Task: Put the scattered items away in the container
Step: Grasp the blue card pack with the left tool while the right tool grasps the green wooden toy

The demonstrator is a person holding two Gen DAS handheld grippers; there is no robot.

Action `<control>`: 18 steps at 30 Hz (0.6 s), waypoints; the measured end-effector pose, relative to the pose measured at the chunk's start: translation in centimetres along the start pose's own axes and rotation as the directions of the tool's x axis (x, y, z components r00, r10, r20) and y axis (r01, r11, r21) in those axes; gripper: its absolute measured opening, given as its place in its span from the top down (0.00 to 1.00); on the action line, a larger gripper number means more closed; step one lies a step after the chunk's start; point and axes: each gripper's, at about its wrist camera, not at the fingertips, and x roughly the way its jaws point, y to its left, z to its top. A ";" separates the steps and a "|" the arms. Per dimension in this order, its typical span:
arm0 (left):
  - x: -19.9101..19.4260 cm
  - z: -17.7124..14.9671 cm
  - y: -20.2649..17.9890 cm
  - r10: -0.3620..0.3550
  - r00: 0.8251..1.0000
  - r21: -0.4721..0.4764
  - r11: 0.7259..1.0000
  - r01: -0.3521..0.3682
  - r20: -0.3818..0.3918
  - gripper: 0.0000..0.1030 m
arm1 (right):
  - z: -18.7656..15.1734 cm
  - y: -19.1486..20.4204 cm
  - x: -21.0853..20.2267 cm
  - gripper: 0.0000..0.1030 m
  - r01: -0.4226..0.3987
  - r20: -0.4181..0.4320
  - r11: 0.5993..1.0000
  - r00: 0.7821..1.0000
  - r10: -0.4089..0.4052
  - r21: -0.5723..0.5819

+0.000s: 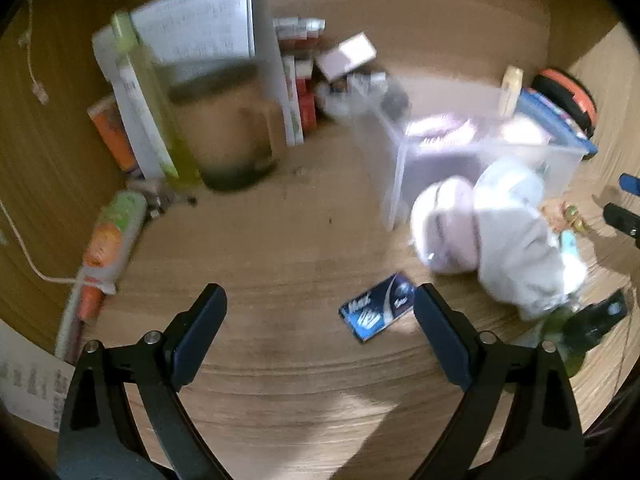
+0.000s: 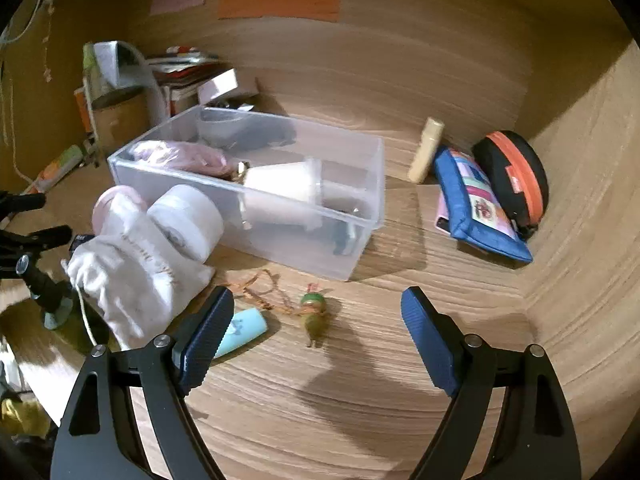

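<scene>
In the left wrist view my left gripper [image 1: 320, 312] stands open low over the wooden desk. A blue card pack [image 1: 378, 312] lies flat between its fingers, close to the right finger [image 1: 436, 320]. The clear plastic container [image 2: 360, 184] holds a pink cloth, a white cone-shaped item and dark things. My right gripper [image 2: 318, 308] is open above a green and orange charm [image 2: 314, 316] on a cord. A light blue tube [image 2: 246, 330] is partly hidden by its left finger. A white drawstring pouch [image 2: 132, 276], a white roll [image 2: 188, 220] and a pink round item [image 2: 116, 204] lie against the container.
A blue pencil case [image 2: 476, 204], a black and orange round case [image 2: 516, 176] and a cream tube [image 2: 426, 150] sit by the right wall. Books, boxes and a brown cylinder [image 1: 236, 140] crowd the back left corner. A small dark stand [image 2: 44, 284] is at the left.
</scene>
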 end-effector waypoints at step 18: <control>2.4 -0.2 -1.6 -0.068 0.994 0.005 0.998 0.069 -0.086 0.24 | -1.2 -1.9 4.4 0.20 -0.026 -0.125 0.999 0.992 0.029 0.027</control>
